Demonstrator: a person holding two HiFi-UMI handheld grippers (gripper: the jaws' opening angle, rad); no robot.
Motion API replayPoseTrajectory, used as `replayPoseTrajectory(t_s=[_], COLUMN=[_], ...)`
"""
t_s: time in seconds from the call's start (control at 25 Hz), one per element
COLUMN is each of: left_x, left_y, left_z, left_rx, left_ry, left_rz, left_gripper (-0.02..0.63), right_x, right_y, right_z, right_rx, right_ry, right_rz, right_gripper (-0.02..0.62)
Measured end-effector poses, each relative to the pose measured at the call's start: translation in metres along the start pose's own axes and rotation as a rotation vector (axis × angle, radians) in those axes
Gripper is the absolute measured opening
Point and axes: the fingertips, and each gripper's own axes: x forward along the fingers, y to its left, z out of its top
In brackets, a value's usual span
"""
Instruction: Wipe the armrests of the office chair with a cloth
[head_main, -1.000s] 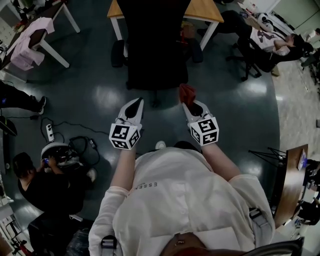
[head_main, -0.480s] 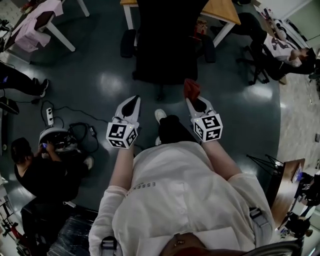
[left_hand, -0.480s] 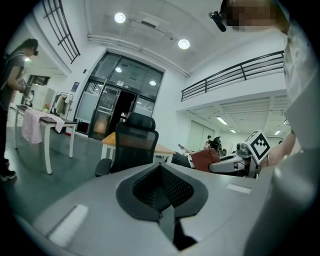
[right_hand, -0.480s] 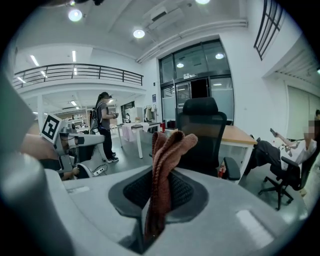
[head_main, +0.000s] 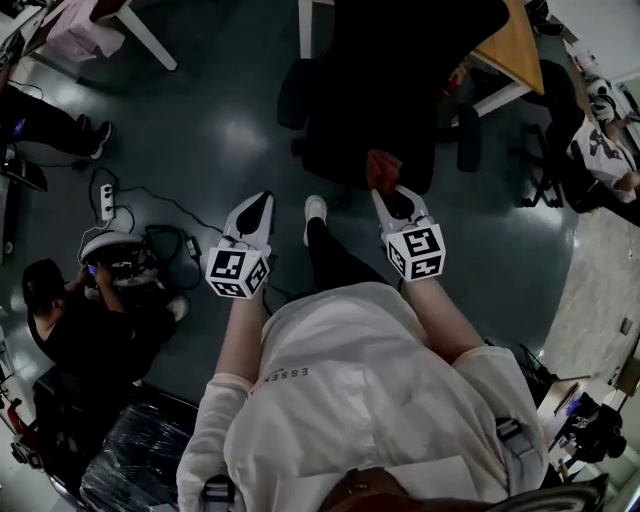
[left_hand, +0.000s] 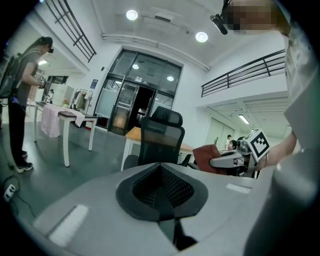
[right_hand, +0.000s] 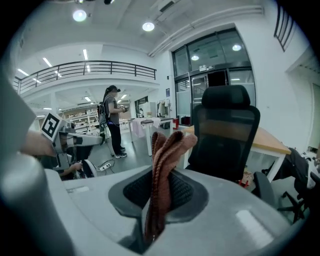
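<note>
A black office chair (head_main: 390, 90) stands ahead of me with its back toward me, also seen in the left gripper view as the chair (left_hand: 161, 137) and in the right gripper view as the chair (right_hand: 226, 135). Its left armrest (head_main: 293, 92) and right armrest (head_main: 468, 138) stick out at the sides. My right gripper (head_main: 392, 200) is shut on a reddish-brown cloth (head_main: 381, 170), which stands up folded between the jaws (right_hand: 165, 170), just short of the chair's seat. My left gripper (head_main: 253, 212) is shut and holds nothing, over bare floor left of the chair.
A wooden desk (head_main: 515, 55) stands behind the chair. A white table with pink fabric (head_main: 85, 25) is at far left. A person crouches by cables and a power strip (head_main: 105, 205) on the left floor. Another person sits at the right (head_main: 600, 150).
I have stepped closer and leftward: the chair has shifted right and nearer in the head view. Both grippers keep their pose, the cloth still clamped in the right one.
</note>
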Motion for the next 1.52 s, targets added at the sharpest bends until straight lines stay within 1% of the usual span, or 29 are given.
replayPoseTrajectory(t_s=[0.16,0.32,0.48,0.6,0.72,0.8,0.92,1.08,1.2,1.36,1.52], left_x=[0.046,0.087,0.122,0.145,0.164,0.18,0.202,0.21,0.222,0.232,0.236], left_y=[0.048,0.082,0.115,0.134,0.148,0.16,0.171,0.172,0.182,0.184,0.188], left_z=[-0.002,0.012,0.025,0.032,0.028,0.022,0.006,-0.023,-0.036,-0.047,-0.058], left_rx=[-0.033,-0.046,-0.049,-0.054,-0.088,-0.103,-0.103,-0.135,-0.13,-0.111,-0.111], left_ry=[0.065,0.087,0.096,0.103,0.12,0.125,0.163,0.261,0.267,0.273,0.308], left_rz=[0.023,0.012,0.006,0.019,0.037,0.031,0.003,-0.052,-0.079,-0.123,-0.135], left_gripper=[0.017,0.017,0.017,0.017,0.017,0.017,0.017,0.017,0.017,0.017,0.017], right_x=[0.073,0.138,0.191,0.221,0.246,0.273,0.313,0.348,0.382,0.412,0.431], right_y=[-0.026,-0.054,-0.071,-0.079,-0.084,-0.087,-0.094,-0.103,-0.11,-0.109,-0.098], right_z=[0.012,0.032,0.059,0.081,0.095,0.1,0.102,0.088,0.084,0.082,0.073], right_rx=[0.004,-0.013,-0.03,-0.048,-0.067,-0.091,-0.158,-0.233,-0.285,-0.333,-0.328], right_ry=[0.054,0.085,0.085,0.069,0.066,0.069,0.086,0.175,0.197,0.229,0.29], right_rz=[0.015,0.02,0.026,0.022,0.005,-0.005,-0.01,-0.021,-0.02,-0.003,0.054], right_gripper=[0.046,0.044,0.046,0.044,0.044,0.044,0.044,0.044,0.044,0.044,0.046])
